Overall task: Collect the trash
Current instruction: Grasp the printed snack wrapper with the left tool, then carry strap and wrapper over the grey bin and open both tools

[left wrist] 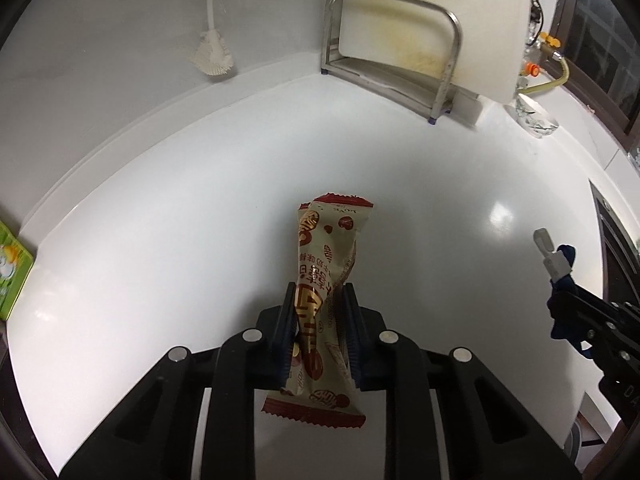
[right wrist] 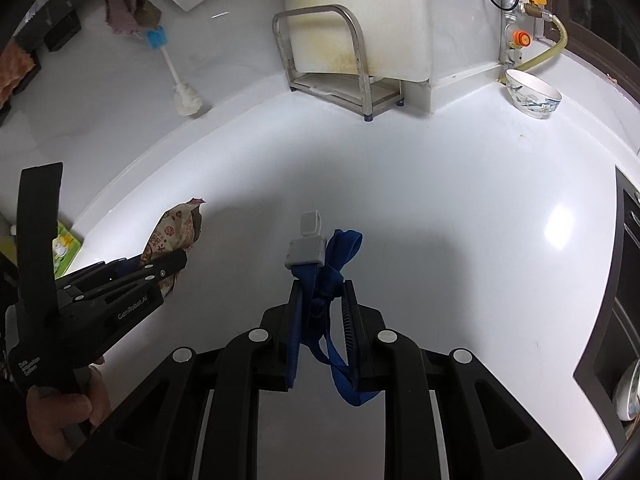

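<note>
i have both grippers angled steeply down over the white countertop [left wrist: 160,220]. in the left wrist view my left gripper [left wrist: 318,292] fills the bottom centre of the frame, its two dark blue pads pressed onto a beige and red snack wrapper [left wrist: 326,256]. the wrapper stands up between the fingers, twisted at the waist, its upper crimped edge reaching toward the middle of the frame and its lower crimped edge hanging below the pads. it looks clear of the counter, though i cannot say for sure.

in the right wrist view my right gripper [right wrist: 320,288] sits at the bottom centre too, clamped on a bunched blue strap [right wrist: 332,264] with a grey plastic clip [right wrist: 305,251] poking up just past the fingertips. a loop of the strap droops below the pads toward the lower middle of the frame.

the same view shows the left gripper at the left edge, held by a hand [right wrist: 68,404] in the lower left corner, with the wrapper jutting up and to the right from its tips.

along the top of both frames stand a metal rack [left wrist: 400,52] with a white cutting board [left wrist: 432,20], and a bottle brush [left wrist: 211,54] to the upper left. a patterned bowl [right wrist: 532,94] sits at upper right, a green carton [left wrist: 12,272] at the left edge.
</note>
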Demonstrator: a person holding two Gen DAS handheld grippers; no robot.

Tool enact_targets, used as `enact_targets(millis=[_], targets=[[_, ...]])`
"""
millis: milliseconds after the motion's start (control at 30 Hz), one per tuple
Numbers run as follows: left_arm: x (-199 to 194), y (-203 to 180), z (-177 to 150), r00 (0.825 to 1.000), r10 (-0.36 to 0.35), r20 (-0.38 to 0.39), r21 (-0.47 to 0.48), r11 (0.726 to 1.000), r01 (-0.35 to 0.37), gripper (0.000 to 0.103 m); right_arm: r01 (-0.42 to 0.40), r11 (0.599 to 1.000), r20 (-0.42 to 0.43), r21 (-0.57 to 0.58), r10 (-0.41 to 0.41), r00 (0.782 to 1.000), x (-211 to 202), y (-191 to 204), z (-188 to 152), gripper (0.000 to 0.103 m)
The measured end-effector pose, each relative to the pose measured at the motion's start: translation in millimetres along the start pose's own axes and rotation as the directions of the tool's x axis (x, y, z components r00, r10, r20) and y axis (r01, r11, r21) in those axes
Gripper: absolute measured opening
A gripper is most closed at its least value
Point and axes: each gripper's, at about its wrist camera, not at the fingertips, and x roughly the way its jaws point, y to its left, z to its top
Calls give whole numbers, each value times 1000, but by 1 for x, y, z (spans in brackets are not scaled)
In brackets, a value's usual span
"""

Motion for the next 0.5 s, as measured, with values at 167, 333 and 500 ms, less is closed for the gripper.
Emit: enact_targets(millis=[167,333,500], targets=[[-28,-3,-16,1000,16,20,-16,1000,-16,22,-16,1000,-7,-14,16,1000,-20,5,-15,19],[-54,-8,-34,999,31,32,-36,999,-29,22,-45,999,-6,-25,45,999,-43,7,-32,19],[-80,-19,-54,998,43,52,-34,999,-41,22,-63,997,-4,-33,63,998,-65,3,-53,19]])
